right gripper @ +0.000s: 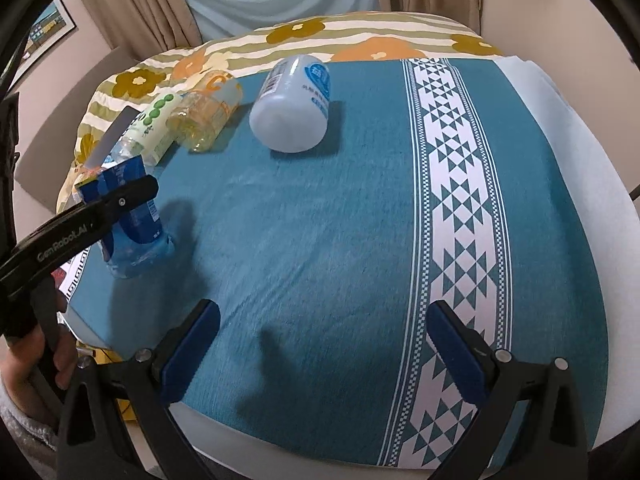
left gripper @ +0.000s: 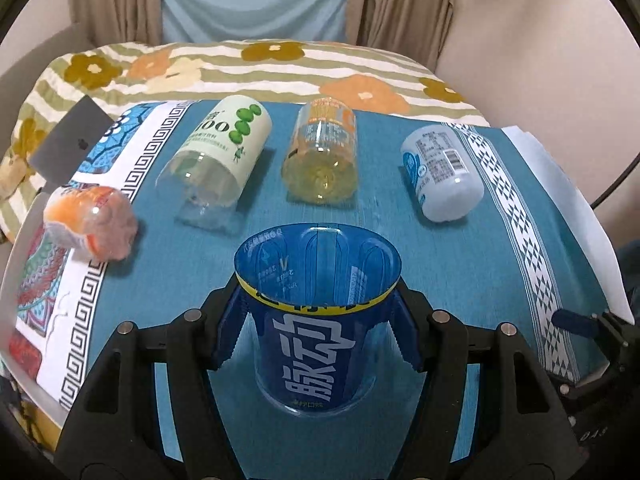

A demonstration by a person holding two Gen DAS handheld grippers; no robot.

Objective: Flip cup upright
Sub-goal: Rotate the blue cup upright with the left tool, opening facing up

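Nearest in the left wrist view: left gripper (left gripper: 318, 330), both blue fingers (left gripper: 228, 336) pressed on the sides of the blue cup (left gripper: 320, 320), gripping it tight. Cup upright at the middle of that view, open mouth on top, bottom on or just over the blue cloth (left gripper: 440, 264); cannot tell which. White letters down its front, yellow band around the rim.

Nearest in the right wrist view: right gripper (right gripper: 324, 352), jaws spread wide, holding nothing, hanging over bare cloth. Blue cup (right gripper: 136, 216) at 9 o'clock there, clamped in the other black tool.

Farther back, four more cups lying on their sides in a row. At 10 o'clock in the left view, an orange cup (left gripper: 90, 222) on the patterned edge of the cloth. At 11 o'clock, a green and white cup (left gripper: 218, 156). At 12 o'clock, a yellow cup (left gripper: 322, 156). At 2 o'clock, a white cup (left gripper: 440, 172), well apart from the rest.

Farthest back: a flowered blanket (left gripper: 256, 68), then curtains (left gripper: 404, 0).
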